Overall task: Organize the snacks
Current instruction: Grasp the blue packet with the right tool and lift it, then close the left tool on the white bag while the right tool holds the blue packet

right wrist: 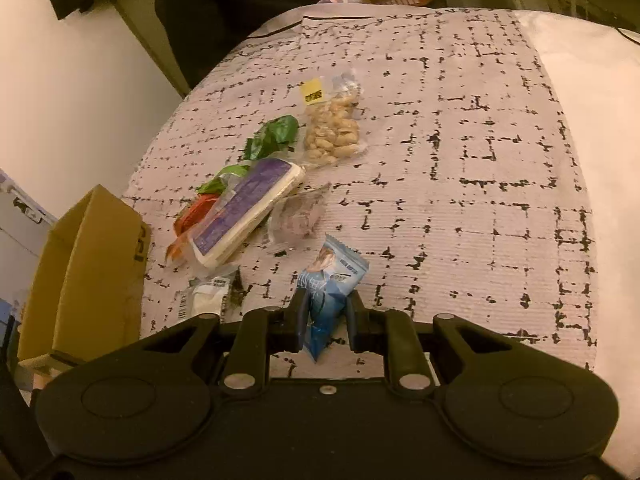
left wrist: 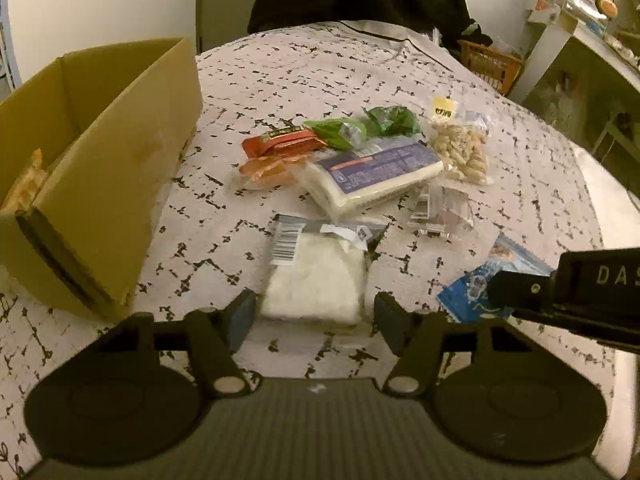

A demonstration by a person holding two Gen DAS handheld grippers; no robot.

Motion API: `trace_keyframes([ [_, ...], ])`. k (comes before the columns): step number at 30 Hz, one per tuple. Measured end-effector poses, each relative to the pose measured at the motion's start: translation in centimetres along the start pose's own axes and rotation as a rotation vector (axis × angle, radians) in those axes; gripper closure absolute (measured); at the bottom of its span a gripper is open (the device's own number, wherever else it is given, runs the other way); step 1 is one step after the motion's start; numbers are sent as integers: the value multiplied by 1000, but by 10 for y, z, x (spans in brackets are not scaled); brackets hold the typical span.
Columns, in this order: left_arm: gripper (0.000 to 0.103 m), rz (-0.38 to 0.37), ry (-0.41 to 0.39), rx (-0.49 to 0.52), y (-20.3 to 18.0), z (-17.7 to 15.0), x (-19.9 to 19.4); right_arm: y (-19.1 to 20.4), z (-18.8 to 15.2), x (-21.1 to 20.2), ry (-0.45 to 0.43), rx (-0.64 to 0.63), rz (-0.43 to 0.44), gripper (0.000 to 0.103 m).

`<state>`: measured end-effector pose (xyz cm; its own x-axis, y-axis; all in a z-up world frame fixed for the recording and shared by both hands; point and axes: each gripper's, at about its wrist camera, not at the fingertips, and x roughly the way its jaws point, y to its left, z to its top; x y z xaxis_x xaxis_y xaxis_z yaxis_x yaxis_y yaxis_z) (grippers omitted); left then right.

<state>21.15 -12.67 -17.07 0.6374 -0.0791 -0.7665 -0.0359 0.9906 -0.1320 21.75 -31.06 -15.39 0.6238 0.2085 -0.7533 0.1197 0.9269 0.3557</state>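
A: What is the left gripper (left wrist: 314, 312) doing?

B: It is hovering low with its jaws spread wide on either side of a white packet with a barcode (left wrist: 316, 276), which is lying flat on the patterned cloth (left wrist: 320, 72). Whether the pads are touching it, I cannot tell.

A: And the right gripper (right wrist: 326, 320)?

B: Its jaws are pinching the blue snack wrapper (right wrist: 330, 292) near its lower end.

A: Where are the other snacks sitting?

B: They are lying clustered mid-table: a bag of peanuts (left wrist: 460, 152), green wrappers (left wrist: 360, 128), an orange-red bar (left wrist: 280, 144) and a purple-labelled white pack (left wrist: 376, 172). The open cardboard box (left wrist: 120, 160) is standing to the left.
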Motion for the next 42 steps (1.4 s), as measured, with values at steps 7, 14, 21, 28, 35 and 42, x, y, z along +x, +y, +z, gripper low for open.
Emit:
trace_keyframes([
  [7, 51, -8, -16, -29, 7, 0, -19, 8, 0, -8, -28, -31, 46, 84],
  [14, 53, -12, -47, -70, 16, -2, -44, 17, 2, -19, -72, -57, 84, 84],
  [21, 57, -13, -103, -93, 24, -1, -75, 27, 3, -34, -142, -99, 123, 84],
  [28, 98, -30, -95, -107, 32, -1, -86, 39, 1, -41, -169, -162, 129, 84],
  [35, 57, -16, -105, -89, 40, -5, -90, 40, -3, -43, -150, -171, 118, 84],
  [42, 25, 9, -96, -148, 51, -16, -85, 38, -3, -39, -133, -168, 108, 84],
])
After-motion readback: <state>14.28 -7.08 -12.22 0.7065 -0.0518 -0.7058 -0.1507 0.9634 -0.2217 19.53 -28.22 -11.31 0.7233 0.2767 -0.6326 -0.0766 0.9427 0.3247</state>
